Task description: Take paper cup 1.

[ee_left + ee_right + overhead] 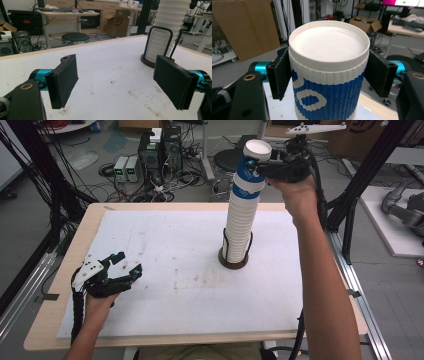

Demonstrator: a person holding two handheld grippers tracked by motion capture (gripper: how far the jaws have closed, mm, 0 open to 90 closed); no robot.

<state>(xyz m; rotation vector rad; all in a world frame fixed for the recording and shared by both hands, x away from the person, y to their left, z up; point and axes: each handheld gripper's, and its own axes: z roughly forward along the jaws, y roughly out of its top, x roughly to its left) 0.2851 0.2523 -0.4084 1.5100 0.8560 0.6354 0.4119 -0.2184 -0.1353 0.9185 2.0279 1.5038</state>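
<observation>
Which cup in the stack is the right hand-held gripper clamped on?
The topmost cup, upside down with blue print on white. The right hand-held gripper has a jaw on each side of it; the cups below are untouched, nested in the holder.

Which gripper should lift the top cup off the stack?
Right. The right gripper has its jaws closed on the blue-and-white upside-down paper cup topping the stack; the left gripper sits open, low on the table, far away.

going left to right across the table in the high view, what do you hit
left gripper with open jaws → tall stack of white ribbed paper cups in a dark round holder → right gripper clamped on the blue-and-white top cup
</observation>
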